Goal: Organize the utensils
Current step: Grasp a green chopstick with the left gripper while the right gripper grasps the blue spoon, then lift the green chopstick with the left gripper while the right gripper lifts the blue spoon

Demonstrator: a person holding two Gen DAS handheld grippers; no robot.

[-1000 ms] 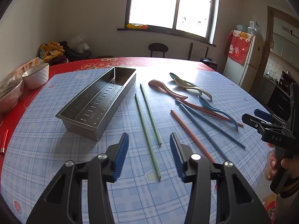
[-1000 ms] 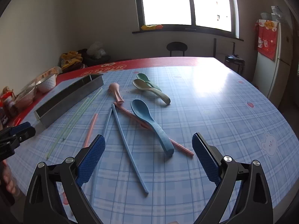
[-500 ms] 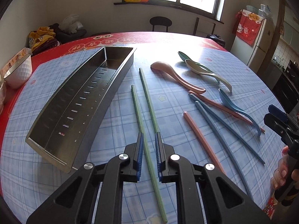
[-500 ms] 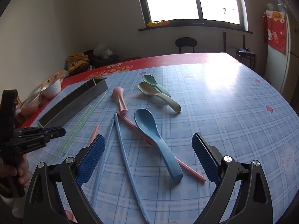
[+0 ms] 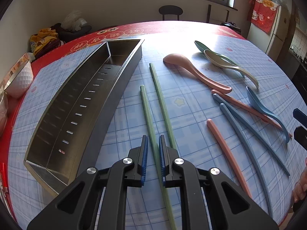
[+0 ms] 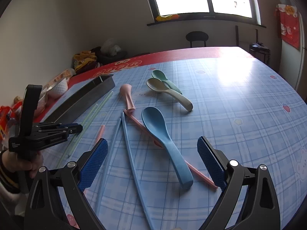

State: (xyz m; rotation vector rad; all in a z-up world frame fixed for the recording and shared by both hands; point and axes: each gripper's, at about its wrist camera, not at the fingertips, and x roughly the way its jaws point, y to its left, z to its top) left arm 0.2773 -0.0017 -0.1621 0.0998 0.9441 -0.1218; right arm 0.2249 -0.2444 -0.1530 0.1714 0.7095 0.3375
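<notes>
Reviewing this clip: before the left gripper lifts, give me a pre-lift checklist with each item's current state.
1. Left gripper closed on a green chopstick: ok, the jaws have just closed with it between the pads.
2. Only one chopstick clamped: ok; the second green chopstick lies just outside the right finger.
3. Grip firm enough to lift: cannot tell.
4. Metal tray empty and open: ok.
5. Right gripper clear of the lift: ok, open over the blue spoon, holding nothing.
</notes>
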